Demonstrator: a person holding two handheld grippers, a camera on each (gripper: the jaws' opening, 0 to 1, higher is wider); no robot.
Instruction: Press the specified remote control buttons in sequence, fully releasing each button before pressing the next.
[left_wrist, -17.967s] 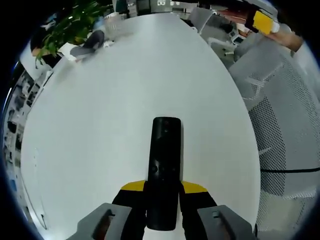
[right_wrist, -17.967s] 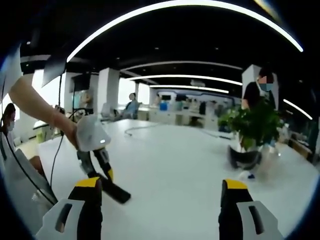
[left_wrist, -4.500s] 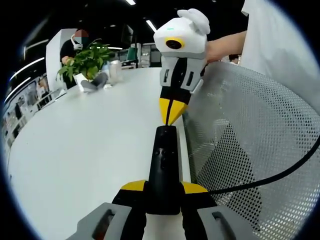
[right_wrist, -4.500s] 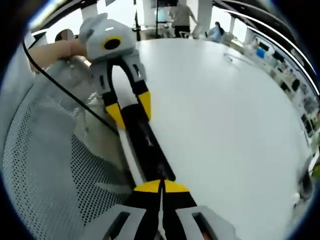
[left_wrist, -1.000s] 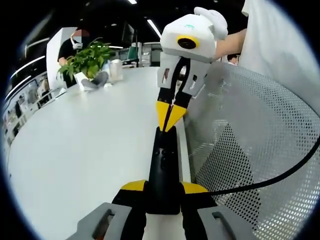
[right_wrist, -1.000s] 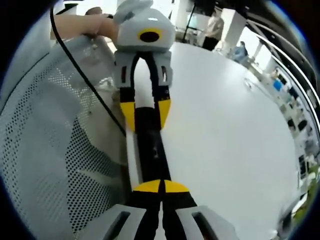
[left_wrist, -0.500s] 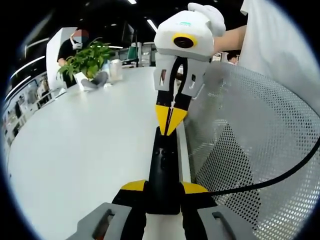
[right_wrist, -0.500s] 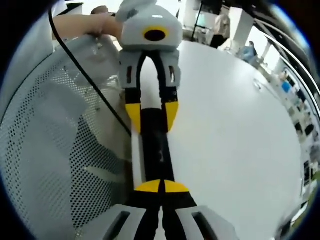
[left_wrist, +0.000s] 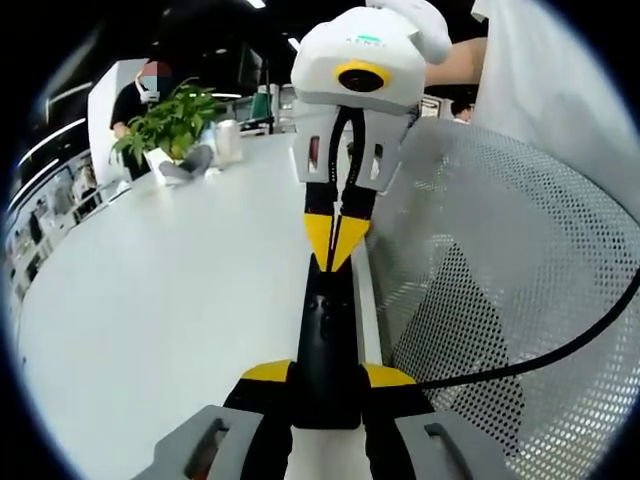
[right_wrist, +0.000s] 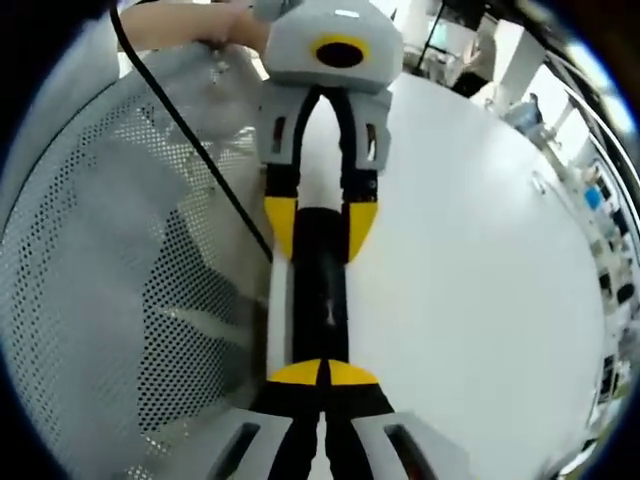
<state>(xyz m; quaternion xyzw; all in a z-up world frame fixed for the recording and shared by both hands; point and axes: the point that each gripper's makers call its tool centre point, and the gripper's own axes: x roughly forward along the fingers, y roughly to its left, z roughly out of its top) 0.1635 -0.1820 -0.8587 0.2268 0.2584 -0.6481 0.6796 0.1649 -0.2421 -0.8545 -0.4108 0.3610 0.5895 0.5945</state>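
White table, mesh chair alongside.
Left gripper clamps the black remote control above the table edge; right gripper, jaws closed together, tips at the remote's far end.

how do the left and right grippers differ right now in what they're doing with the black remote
The left gripper is shut on the slim black remote control, its jaws clamping either side. The right gripper is shut with nothing between its jaws, its joined yellow tips meeting the remote's far end from above. Both have yellow-tipped jaws.
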